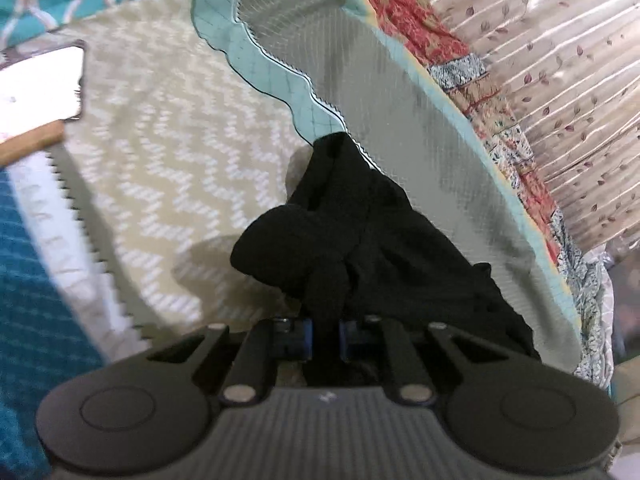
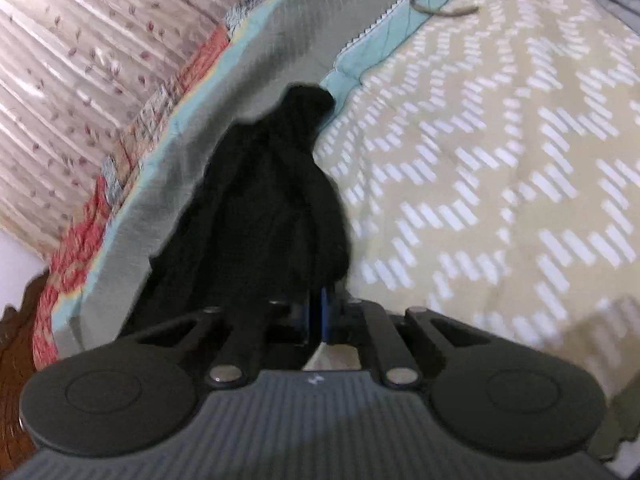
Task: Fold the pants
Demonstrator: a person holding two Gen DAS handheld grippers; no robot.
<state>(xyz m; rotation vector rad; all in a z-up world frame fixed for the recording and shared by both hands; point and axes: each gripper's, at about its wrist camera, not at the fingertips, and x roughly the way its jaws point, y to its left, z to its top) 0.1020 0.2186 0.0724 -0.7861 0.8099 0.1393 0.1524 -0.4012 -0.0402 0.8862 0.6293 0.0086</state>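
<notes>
Clearly we pinch the limp, bunched black fabric pants (image 1: pixel 360 232) in both left gripper (image 1: pixel 325 336) and right gripper (image 2: pixel 320 312); they sag softly, so gripping the hems suits better.

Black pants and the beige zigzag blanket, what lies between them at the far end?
In both wrist views, a teal scalloped quilt border lies between the black pants tip and the beige zigzag blanket.

Bed (image 2: pixel 500 168) covered by beige spread with white chevron pattern. Grey quilt (image 1: pixel 404 136), teal scalloped border, overlaps one side. Black pants (image 1: pixel 360 240) bunched across both.
</notes>
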